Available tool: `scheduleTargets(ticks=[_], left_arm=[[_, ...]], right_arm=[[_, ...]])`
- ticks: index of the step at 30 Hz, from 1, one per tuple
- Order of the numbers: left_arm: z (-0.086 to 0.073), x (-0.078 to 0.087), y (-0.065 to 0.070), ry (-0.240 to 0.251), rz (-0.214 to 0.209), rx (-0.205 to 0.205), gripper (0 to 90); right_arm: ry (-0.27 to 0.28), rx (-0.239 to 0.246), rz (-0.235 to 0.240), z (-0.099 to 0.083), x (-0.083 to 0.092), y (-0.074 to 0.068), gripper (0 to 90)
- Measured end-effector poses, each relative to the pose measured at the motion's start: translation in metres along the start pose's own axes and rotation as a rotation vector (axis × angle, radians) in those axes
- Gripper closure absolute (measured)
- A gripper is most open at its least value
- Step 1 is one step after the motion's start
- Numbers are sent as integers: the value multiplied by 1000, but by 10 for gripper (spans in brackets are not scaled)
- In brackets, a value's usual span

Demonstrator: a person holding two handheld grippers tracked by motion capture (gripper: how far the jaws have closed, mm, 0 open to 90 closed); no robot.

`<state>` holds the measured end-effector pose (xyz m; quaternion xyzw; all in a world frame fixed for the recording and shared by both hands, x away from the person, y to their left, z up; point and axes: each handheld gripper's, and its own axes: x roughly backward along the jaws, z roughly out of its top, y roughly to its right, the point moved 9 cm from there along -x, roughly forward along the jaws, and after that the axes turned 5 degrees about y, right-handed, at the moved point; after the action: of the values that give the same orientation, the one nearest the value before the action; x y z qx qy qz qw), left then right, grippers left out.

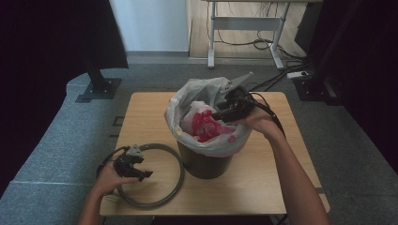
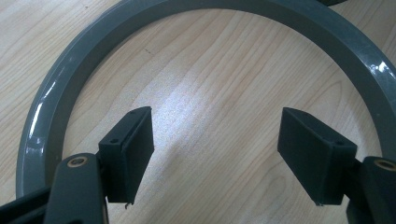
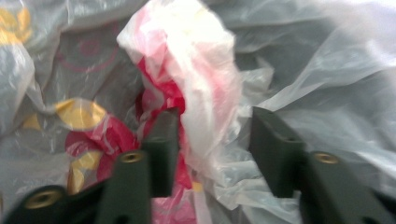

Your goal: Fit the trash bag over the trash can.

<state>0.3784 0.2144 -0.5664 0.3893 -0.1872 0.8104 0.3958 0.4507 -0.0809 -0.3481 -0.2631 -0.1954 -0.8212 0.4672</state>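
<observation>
The right gripper (image 1: pixel 224 111) is being held over the bin (image 1: pixel 205 161), jaws parted around a red-and-white bag (image 3: pixel 201 93) without pinching it, apparently to leave it inside. Beside the bin, the left gripper (image 1: pixel 141 174) is being rested open and empty within the grey ring (image 2: pixel 56 84), probably awaiting clamping.

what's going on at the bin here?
A person is lining a dark bin on a wooden table with plastic bags. The right gripper reaches into the bin's mouth; its jaws stand apart, with a fold of the red and white bag between them, not pressed. A clear bag is already draped over the rim. The left gripper rests open on the table inside a grey ring lying flat beside the bin, holding nothing.
</observation>
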Motion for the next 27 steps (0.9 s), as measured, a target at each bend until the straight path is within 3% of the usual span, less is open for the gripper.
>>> scheduleTargets(ticks=[4,10,22,27], left_arm=[[0,0,0,3,0,2,269],[0,-1,0,1,0,1,268],[-1,-2,0,-4,-1,0,269],[-1,-2,1,-6,-2,-2,269]], right_arm=[[52,-9,10,7,12,3,355],[119,3,38,21,29,1,386],[65,55,100,37,17,-16,437],[33,82,118,43,5,-23,512]])
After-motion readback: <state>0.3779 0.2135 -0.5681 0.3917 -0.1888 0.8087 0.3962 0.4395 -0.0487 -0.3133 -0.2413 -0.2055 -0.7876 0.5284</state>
